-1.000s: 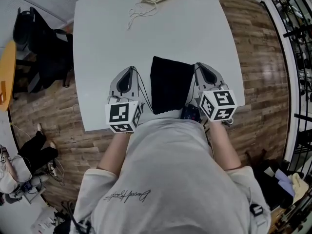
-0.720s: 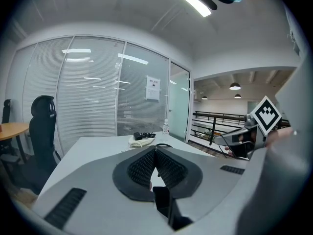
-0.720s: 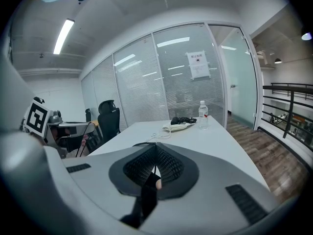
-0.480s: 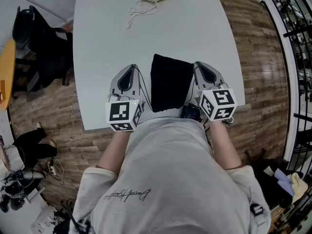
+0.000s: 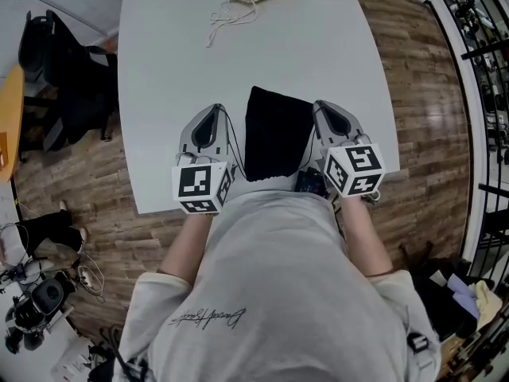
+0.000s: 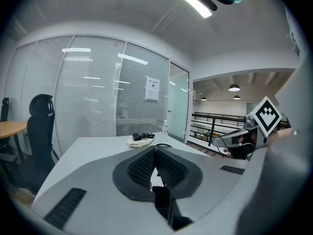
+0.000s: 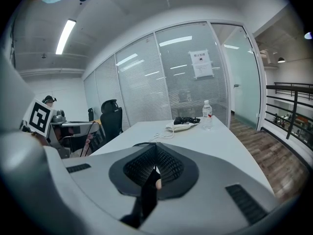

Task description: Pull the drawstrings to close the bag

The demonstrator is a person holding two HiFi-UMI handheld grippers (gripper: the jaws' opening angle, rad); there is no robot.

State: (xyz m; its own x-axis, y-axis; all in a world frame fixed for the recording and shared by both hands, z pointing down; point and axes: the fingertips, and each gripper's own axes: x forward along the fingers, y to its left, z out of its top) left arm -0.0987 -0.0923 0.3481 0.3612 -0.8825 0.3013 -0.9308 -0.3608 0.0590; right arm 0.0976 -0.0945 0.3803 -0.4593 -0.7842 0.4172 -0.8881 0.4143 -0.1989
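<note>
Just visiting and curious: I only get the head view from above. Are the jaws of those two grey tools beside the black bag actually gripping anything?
Observer: Yes. The left gripper view shows the left gripper with its jaws shut on the left drawstring, a black cord.
Operator: And the other one?
Observer: The right gripper view shows the right gripper shut on the right drawstring.
Operator: What's the clear thing at the table's far end?
Observer: A water bottle, standing upright beside a cream pouch.
</note>
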